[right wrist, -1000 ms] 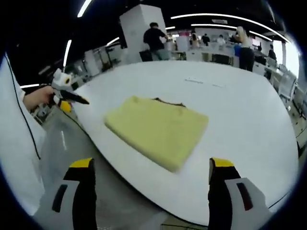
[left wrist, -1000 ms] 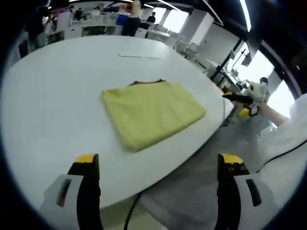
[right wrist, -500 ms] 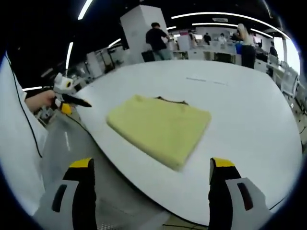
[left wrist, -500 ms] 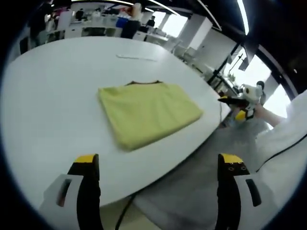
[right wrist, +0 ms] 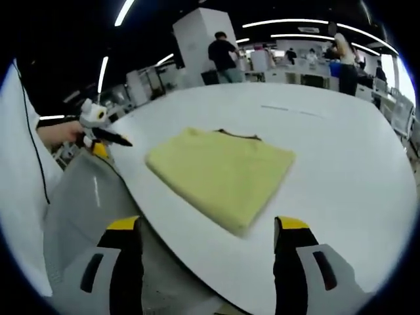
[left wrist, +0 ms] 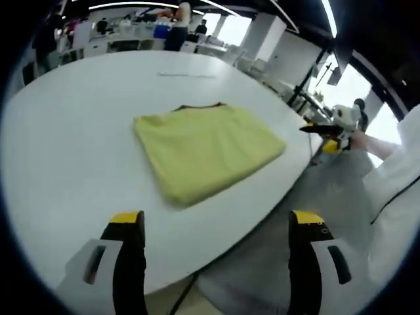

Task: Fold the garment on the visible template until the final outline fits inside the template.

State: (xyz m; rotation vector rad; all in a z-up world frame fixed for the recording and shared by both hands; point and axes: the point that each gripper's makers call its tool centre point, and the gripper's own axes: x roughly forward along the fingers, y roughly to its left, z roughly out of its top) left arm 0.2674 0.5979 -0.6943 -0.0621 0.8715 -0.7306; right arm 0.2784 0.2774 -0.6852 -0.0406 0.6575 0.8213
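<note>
A yellow garment (left wrist: 205, 149) lies folded into a neat rectangle on the white table (left wrist: 65, 131), with a dark collar edge at its far side. The same folded garment (right wrist: 220, 174) sits near the table's (right wrist: 341, 151) edge in the right gripper view. My left gripper (left wrist: 216, 226) is open, held back from the table edge, nothing between its jaws. My right gripper (right wrist: 209, 230) is also open and empty, short of the garment. The other gripper (left wrist: 331, 131) shows at the right in the left gripper view, and the other gripper (right wrist: 98, 131) at the left in the right gripper view. I see no template outline.
A thin pale line (left wrist: 187, 75) marks the table beyond the garment. Grey floor (left wrist: 315, 197) lies past the table's edge. Desks and several people (right wrist: 226, 56) stand in the background. A white sleeve (right wrist: 20, 170) is at the left edge.
Both cameras shifted slightly, so the garment sits a bit differently in each view. The garment itself has not moved. Both grippers' jaws stand a little closer together, still open.
</note>
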